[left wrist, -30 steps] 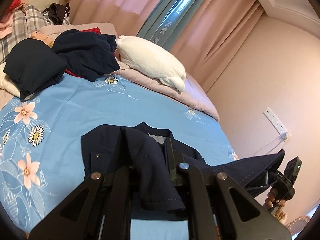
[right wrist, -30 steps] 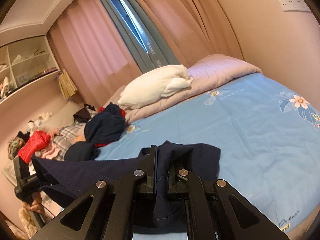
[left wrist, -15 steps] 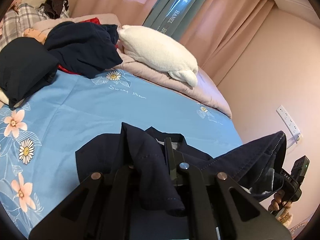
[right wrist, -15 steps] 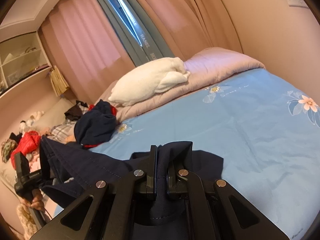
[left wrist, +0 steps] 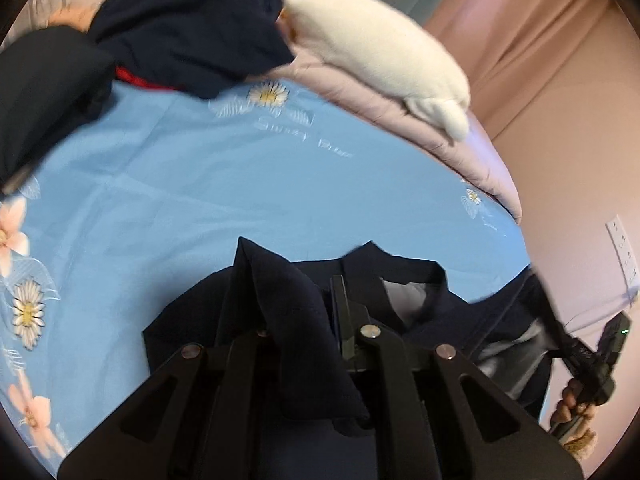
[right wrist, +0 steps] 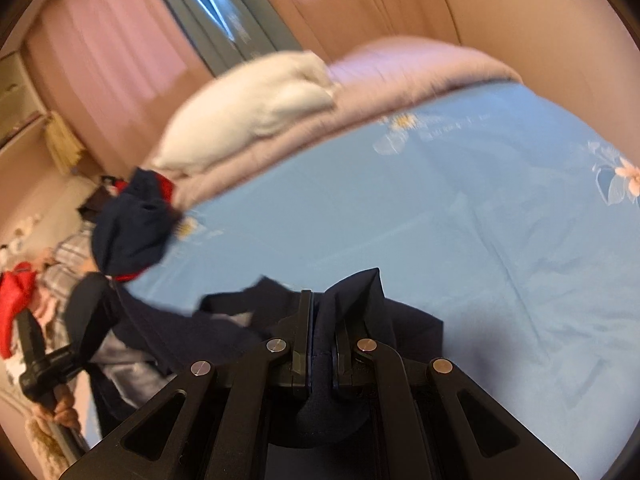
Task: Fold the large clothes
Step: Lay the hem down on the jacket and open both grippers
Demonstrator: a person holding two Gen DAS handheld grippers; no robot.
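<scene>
I have both grippers, left gripper (left wrist: 316,320) and right gripper (right wrist: 322,344), clamped on the navy jacket (left wrist: 416,280), stretched crosswise between them, collar toward the bed's (left wrist: 240,184) pillow end.

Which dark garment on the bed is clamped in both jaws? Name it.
The navy collared jacket nearest the cameras: the left gripper and right gripper both pinch it. The dark clothes pile beside the white pillow lies untouched.
</scene>
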